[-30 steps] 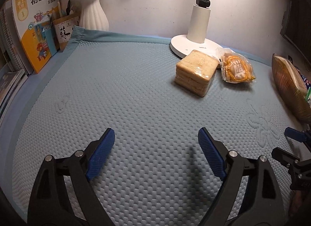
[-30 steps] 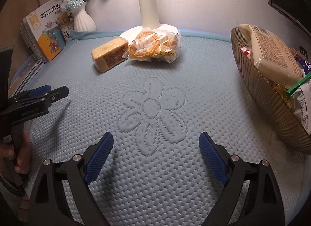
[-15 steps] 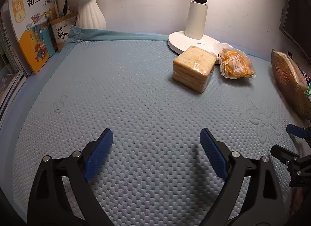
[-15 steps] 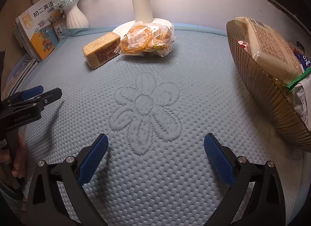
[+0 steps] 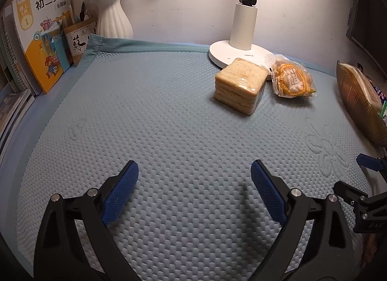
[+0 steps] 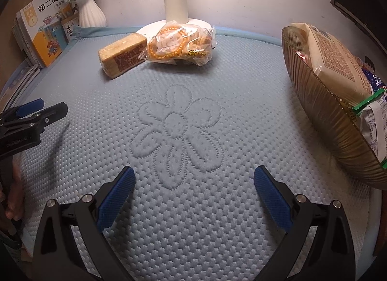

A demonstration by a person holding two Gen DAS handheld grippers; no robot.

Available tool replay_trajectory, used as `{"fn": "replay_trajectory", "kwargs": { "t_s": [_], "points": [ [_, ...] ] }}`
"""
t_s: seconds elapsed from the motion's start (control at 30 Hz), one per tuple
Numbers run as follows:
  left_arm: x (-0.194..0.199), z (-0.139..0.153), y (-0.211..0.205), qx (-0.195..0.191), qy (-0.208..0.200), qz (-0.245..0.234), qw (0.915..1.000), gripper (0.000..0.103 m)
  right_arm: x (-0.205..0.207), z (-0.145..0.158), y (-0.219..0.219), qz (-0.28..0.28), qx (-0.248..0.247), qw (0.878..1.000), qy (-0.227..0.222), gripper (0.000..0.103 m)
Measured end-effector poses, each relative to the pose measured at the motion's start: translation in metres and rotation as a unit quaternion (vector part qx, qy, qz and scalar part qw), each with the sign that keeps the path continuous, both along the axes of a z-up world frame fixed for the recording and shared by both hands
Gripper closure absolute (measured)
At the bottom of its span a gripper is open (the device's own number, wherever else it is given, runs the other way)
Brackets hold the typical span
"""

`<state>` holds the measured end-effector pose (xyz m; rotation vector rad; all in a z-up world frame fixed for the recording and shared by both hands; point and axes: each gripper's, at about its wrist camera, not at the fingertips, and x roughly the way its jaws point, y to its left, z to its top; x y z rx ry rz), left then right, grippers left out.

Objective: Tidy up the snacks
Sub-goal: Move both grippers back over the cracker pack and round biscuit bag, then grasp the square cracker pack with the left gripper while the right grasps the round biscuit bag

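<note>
Fingers (image 6: 116, 197) of both grippers are hanging released and empty, having edged closer to the 2 wrapped snacks (image 6: 180, 46), so pickup is nearing.

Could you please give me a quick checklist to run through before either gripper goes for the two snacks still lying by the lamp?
1. Left gripper open and empty: ok.
2. Right gripper open and empty: ok.
3. Path clear: ok, only bare blue mat lies between the grippers and the snacks.
4. Targets separable: not ok, the wrapped sandwich block and the bag of pastries sit side by side, apparently touching, against the lamp base.
5. Room in the gold bowl: cannot tell, packets already fill the part that shows.
6. Grippers apart from each other: ok, each shows only at the edge of the other's view.
</note>
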<state>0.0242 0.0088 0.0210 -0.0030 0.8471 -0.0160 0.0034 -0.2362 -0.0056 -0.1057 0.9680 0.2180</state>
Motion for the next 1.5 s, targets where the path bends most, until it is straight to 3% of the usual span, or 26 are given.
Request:
{"fn": "replay_trajectory", "kwargs": {
  "t_s": [0.53,0.6,0.67,0.73,0.83,0.97,1.17,1.23,1.37,1.47,1.5],
  "points": [
    [0.001,0.0,-0.001,-0.01,0.015,-0.01,0.9998,0.009,0.003,-0.001,0.003,0.004,-0.004,1.0,0.01,0.005],
    [0.005,0.002,0.002,-0.052,0.041,-0.029,0.9974,0.009,0.011,0.006,0.005,0.012,-0.002,0.999,0.03,0.005],
    [0.01,0.012,0.008,-0.105,0.053,-0.049,0.9918,0.009,0.024,0.027,0.007,0.016,0.006,1.0,0.021,0.005],
    [0.022,0.028,0.011,-0.116,0.048,-0.055,0.9906,0.009,0.041,0.05,0.013,0.018,-0.002,1.0,-0.002,0.005],
    [0.054,0.039,0.001,-0.104,0.063,-0.083,0.9891,0.009,0.076,0.059,0.034,0.039,-0.063,0.997,-0.008,0.005],
    [0.097,0.026,-0.024,-0.035,0.077,-0.109,0.9905,0.009,0.113,0.037,0.06,0.087,-0.158,0.984,-0.004,0.005],
    [0.138,0.006,-0.035,-0.027,0.085,-0.126,0.9879,0.01,0.147,0.022,0.078,0.121,-0.206,0.971,-0.021,0.005],
    [0.144,0.002,-0.038,-0.025,0.086,-0.134,0.9869,0.014,0.157,0.018,0.083,0.132,-0.202,0.97,-0.019,0.005],
    [0.149,-0.004,-0.039,-0.046,0.088,-0.14,0.9852,0.033,0.169,0.009,0.093,0.148,-0.195,0.969,-0.02,0.007],
    [0.144,-0.005,-0.039,-0.037,0.078,-0.139,0.9865,0.047,0.167,0.008,0.093,0.15,-0.15,0.977,0.005,0.022],
    [0.142,-0.005,-0.038,-0.038,0.078,-0.137,0.9867,0.047,0.166,0.009,0.09,0.144,-0.145,0.979,0.005,0.032]
  ]
}}
